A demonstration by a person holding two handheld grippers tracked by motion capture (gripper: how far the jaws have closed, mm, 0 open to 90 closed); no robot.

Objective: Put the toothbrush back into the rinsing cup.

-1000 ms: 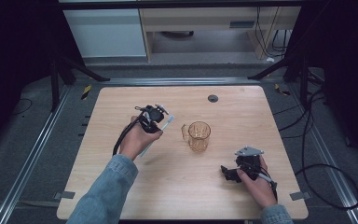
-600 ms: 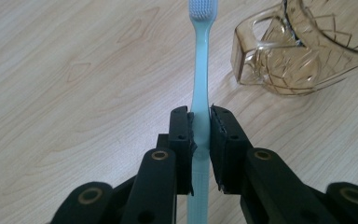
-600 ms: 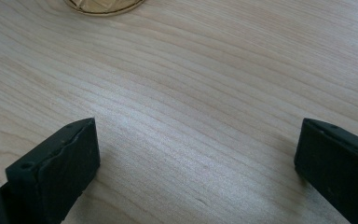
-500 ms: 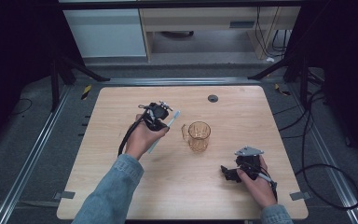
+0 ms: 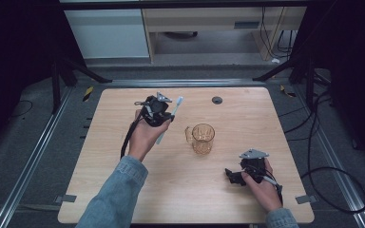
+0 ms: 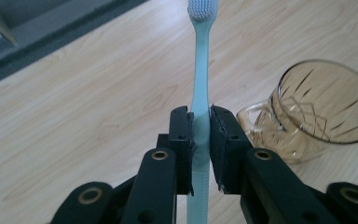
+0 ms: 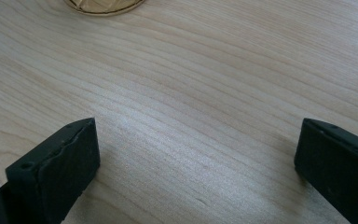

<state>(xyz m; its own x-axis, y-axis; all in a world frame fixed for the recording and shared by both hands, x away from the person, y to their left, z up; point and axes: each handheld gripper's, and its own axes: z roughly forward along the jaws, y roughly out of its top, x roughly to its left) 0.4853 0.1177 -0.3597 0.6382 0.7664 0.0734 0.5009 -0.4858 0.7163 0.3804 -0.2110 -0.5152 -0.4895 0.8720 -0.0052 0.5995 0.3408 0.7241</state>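
**Toothbrush clamped in left gripper, beside the cup**

The left gripper [image 5: 164, 115] is raised over the table [image 5: 123, 190], left of centre, with its jaws closed on the handle of a pale blue toothbrush [image 5: 170, 118]. In the left gripper view the gripper [image 6: 200, 140] pinches the toothbrush [image 6: 200, 79] around mid-handle; the white bristle head points up and away, and the rest of the handle runs down between the jaws toward the camera. From the high view the brush lies on a slant, head toward the far edge, tail toward the person.

An amber glass cup [image 5: 203, 138] with a handle on its left side stands upright near the middle of the table, just right of the toothbrush and apart from it. In the left gripper view the cup [image 6: 317, 112] sits right of the jaws, its mouth open.

The right gripper [image 5: 235, 176] rests low on the table near the right front corner, well apart from the cup. In its own view the jaws stand wide apart, nothing between them but bare wood [image 7: 191, 93].

A small dark disc [image 5: 217, 99] sits near the far edge.
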